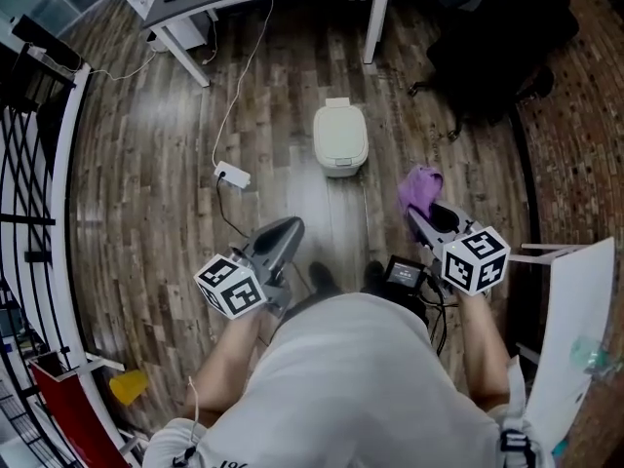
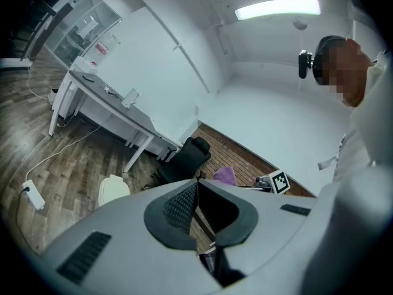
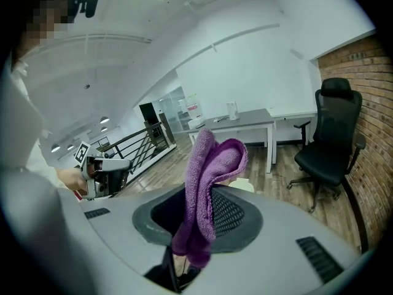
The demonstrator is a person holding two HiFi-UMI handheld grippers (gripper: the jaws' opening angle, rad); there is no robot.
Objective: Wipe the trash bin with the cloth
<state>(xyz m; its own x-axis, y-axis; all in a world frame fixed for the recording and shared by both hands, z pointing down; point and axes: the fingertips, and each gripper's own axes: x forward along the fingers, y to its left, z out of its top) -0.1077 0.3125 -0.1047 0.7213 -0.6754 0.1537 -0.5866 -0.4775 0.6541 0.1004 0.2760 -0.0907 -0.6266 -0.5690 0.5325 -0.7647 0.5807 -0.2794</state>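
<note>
Pinching a purple cloth (image 1: pixel 420 185), right hand-held gripper (image 1: pixel 429 214) centre-right; left hand-held gripper (image 1: pixel 285 230) closed, empty. Cream trash bin (image 1: pixel 340 139) on floor, upper centre. Cloth prob. soft, floppy: mid-fold grip suits; bin likely light, may slide.

From the head we look steeply down at the wood floor (image 1: pixel 146 213), the trash bin (image 1: pixel 340 139) some way ahead. Each gripper camera sits close behind its own jaws, looking across the room. All three share the bin, though the cloth (image 3: pixel 206 189) seems to hide most of it on the right.
</note>
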